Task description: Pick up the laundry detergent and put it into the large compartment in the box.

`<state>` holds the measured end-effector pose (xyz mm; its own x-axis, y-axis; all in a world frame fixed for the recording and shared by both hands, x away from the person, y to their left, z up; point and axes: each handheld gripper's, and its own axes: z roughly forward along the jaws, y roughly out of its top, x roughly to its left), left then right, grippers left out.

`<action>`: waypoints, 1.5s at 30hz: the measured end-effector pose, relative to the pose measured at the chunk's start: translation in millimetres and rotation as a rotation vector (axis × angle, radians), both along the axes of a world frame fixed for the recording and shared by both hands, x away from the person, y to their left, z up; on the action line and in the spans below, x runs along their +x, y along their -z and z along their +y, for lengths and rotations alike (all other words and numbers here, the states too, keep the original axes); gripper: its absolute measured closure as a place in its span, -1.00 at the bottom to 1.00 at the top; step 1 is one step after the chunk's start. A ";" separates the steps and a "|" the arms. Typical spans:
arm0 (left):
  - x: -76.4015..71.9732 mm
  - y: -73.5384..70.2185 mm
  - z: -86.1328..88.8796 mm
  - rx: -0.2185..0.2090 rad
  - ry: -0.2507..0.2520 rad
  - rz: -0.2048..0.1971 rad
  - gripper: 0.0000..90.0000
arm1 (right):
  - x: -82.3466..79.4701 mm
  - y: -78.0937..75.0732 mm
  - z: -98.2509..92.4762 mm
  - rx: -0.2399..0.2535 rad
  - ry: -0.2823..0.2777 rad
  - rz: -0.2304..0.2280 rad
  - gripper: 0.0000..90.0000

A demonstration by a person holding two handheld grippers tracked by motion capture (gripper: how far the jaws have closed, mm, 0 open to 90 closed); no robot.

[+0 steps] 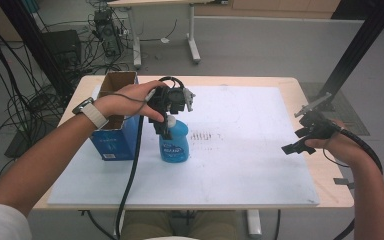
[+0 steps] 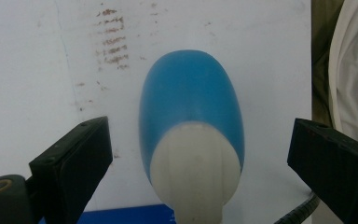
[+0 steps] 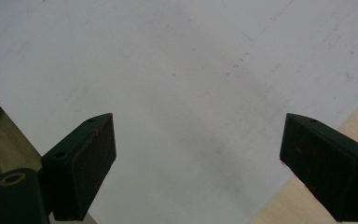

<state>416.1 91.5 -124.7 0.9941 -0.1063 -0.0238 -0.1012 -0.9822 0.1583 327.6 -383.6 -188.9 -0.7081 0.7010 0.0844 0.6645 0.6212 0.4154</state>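
1. Here, in the high view, a blue bottle [image 1: 174,142] with a white ribbed cap stands upright on the white board [image 1: 240,165] that covers most of the wooden table [image 1: 330,192], left of the board's middle.
2. Just to the bottle's left stands an open-topped blue cardboard box [image 1: 114,140], very near it; whether the two touch cannot be told.
3. The left gripper [image 1: 166,126] hangs directly above the bottle, pointing down at the cap, with the person's left hand [image 1: 130,100] wrapped around its body and a watch on that wrist.
4. In the left gripper view, the jaws are spread wide, one on each side of the cap [image 2: 195,170], with clear gaps between each black pad and the cap; nothing is grasped.
5. That same view looks down the bottle's blue body [image 2: 191,98] onto the board, where a patch of brownish smudges [image 2: 113,39] lies beyond the bottle.
6. The right gripper [image 1: 297,142] is held by the right hand [image 1: 341,145] at the board's right edge, well apart from the bottle, its black cable trailing back along the forearm.
7. In the right gripper view, its jaws also stand released and wide apart, holding nothing, above bare white board with a strip of the wooden tabletop [image 3: 354,116] at the right.
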 end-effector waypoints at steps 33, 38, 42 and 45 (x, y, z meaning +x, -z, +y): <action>0.4 -0.8 5.2 -0.010 -0.009 -0.004 -0.85 | -1.3 -2.0 0.2 -0.003 0.002 -0.003 -0.76; 0.4 -0.7 5.6 -0.013 -0.009 -0.003 -0.85 | -1.7 -1.9 0.0 -0.003 0.003 -0.003 -0.76; 0.6 -1.0 5.9 -0.012 -0.010 -0.003 -0.85 | -1.5 -1.9 0.1 -0.002 0.002 -0.004 -0.76; 0.1 -0.8 6.7 -0.013 -0.010 -0.003 -0.85 | -1.5 -2.3 0.2 -0.003 0.002 -0.005 -0.76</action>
<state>416.2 98.3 -123.9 0.9951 -0.0967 -0.0192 -0.0920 -0.9809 0.1712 326.1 -383.4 -186.6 -0.7073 0.7025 0.0792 0.6636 0.6212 0.4168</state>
